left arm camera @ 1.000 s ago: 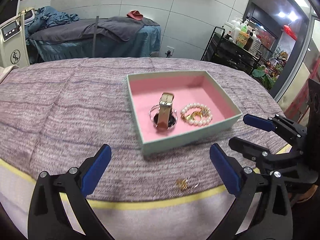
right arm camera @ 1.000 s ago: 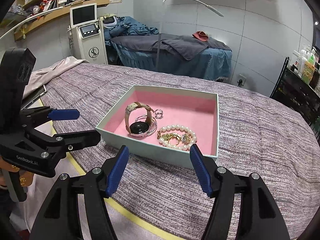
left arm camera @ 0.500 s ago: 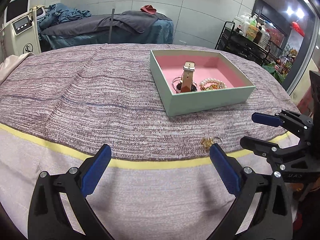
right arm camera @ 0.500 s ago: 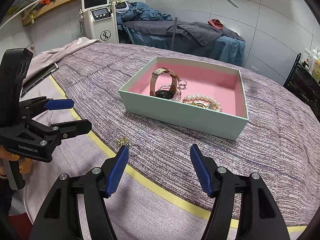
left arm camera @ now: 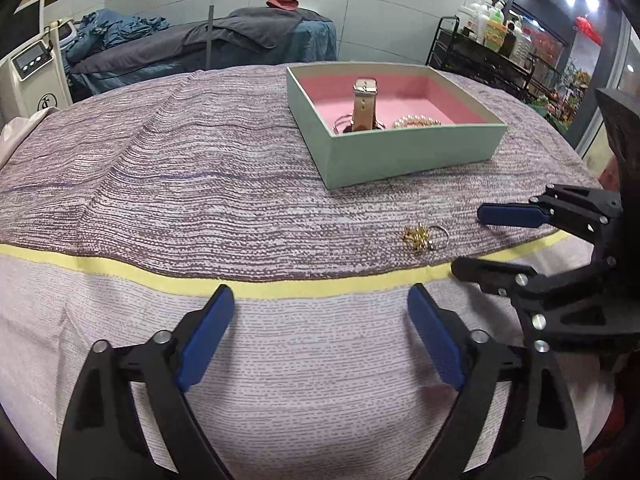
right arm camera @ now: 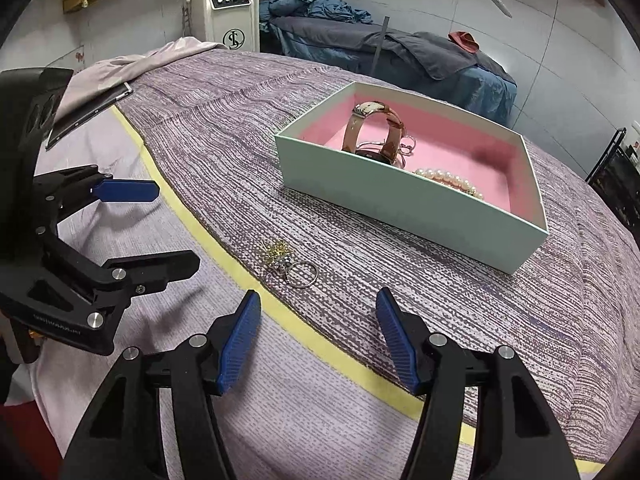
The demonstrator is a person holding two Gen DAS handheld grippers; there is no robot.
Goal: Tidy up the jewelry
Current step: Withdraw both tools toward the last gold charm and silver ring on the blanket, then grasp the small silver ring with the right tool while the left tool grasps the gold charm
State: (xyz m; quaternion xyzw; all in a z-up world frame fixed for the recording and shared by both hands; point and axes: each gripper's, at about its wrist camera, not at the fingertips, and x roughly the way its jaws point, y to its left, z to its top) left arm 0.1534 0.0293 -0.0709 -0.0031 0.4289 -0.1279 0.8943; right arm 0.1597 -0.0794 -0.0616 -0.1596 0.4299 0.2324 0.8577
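Note:
A mint-green box (left arm camera: 412, 156) (right arm camera: 384, 196) with pink lining sits on the purple woven cloth. It holds a tan-strap watch (left arm camera: 363, 104) (right arm camera: 374, 130), a pearl bracelet (left arm camera: 416, 122) (right arm camera: 448, 179) and a small ring (right arm camera: 408, 145). A gold brooch with a silver ring (left arm camera: 424, 236) (right arm camera: 289, 264) lies on the cloth near the yellow stripe, in front of the box. My left gripper (left arm camera: 320, 340) (right arm camera: 160, 224) is open and empty, well short of it. My right gripper (right arm camera: 318, 340) (left arm camera: 472, 240) is open and empty, just behind the brooch.
A tablet (right arm camera: 86, 114) lies on pale fabric at the bed's left edge. A massage bed (left arm camera: 208, 40) with blue and grey covers and a white machine (right arm camera: 230, 12) stand behind. A black trolley of bottles (left arm camera: 488, 40) stands at the right.
Both grippers have pulled back and down from the box toward the near edge. The brooch now lies closer ahead of the right gripper. Both stay open.

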